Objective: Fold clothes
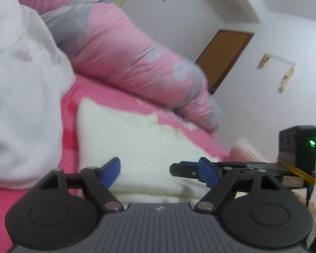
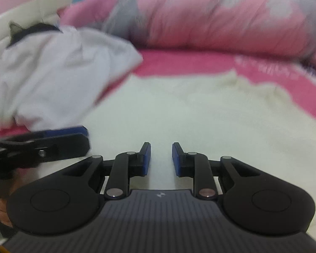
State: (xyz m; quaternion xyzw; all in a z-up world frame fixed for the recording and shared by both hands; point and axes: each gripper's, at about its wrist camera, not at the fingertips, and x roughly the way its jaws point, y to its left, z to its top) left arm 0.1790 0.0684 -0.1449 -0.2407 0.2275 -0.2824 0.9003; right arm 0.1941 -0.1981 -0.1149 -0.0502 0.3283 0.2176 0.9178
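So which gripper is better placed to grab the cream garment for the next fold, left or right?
Left, probably. The left gripper has its jaws wide open and low over the cream garment. The right gripper has only a narrow gap between its jaws, with nothing in them, and would need to open first.

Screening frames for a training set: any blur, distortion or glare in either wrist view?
Left wrist: pink rolled quilt and white garment smeared, left gripper sharp; fisheye bends the door frame; dark corners. Right wrist: heavier blur on the white garment and cream garment, right gripper crisp. Flat light, no glare.
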